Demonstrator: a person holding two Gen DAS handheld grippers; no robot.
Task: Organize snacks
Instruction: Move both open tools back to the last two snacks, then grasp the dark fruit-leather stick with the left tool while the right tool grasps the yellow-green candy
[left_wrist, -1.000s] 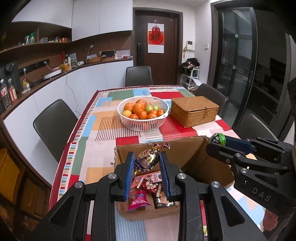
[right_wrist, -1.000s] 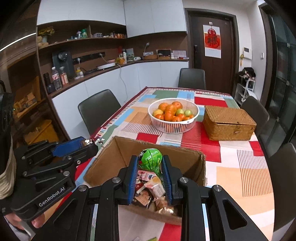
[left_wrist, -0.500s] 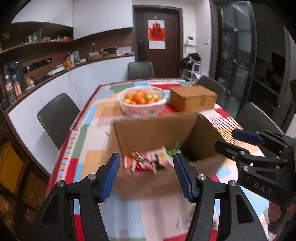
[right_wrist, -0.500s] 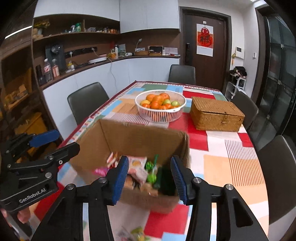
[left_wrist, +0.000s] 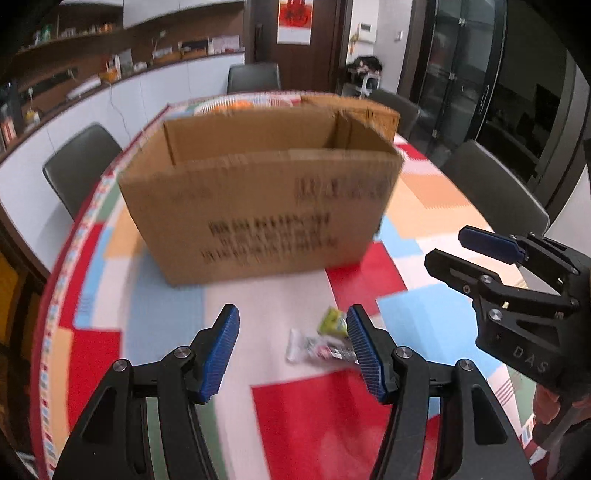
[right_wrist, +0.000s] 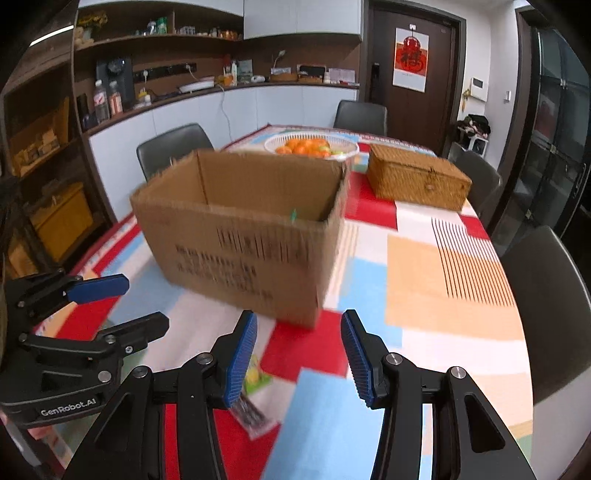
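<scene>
Both grippers are now seen low over the tablecloth (left_wrist: 280, 314) in front of the cardboard box (left_wrist: 258, 206), whereas a second ago each was raised above the open box with a snack pinched between its pads. The left gripper (left_wrist: 291, 350) was then closed on a shiny foil-wrapped candy and the right gripper (right_wrist: 299, 354) on a green packet; both are now spread, with nothing pressed between the blue pads. Half a second ago the jaws were already apart and the box interior, with its pile of wrappers, was still looked into — now only the box's printed outer wall is presented, blurred by motion, and its contents are hidden, apart from a small green tip (right_wrist: 293, 215) at the near rim in the right view.

Two loose snacks lie on the cloth in front of the box: a yellow-green packet (left_wrist: 332, 322) and a clear-ended wrapper (left_wrist: 314, 349), touching each other, close against the inner side of the left gripper's right finger. In the right view the same pair is partly covered by the right gripper's left finger (right_wrist: 238, 365).

The fruit basket (right_wrist: 312, 146) and the wicker box (right_wrist: 417, 177) are found unchanged behind the carton.
</scene>
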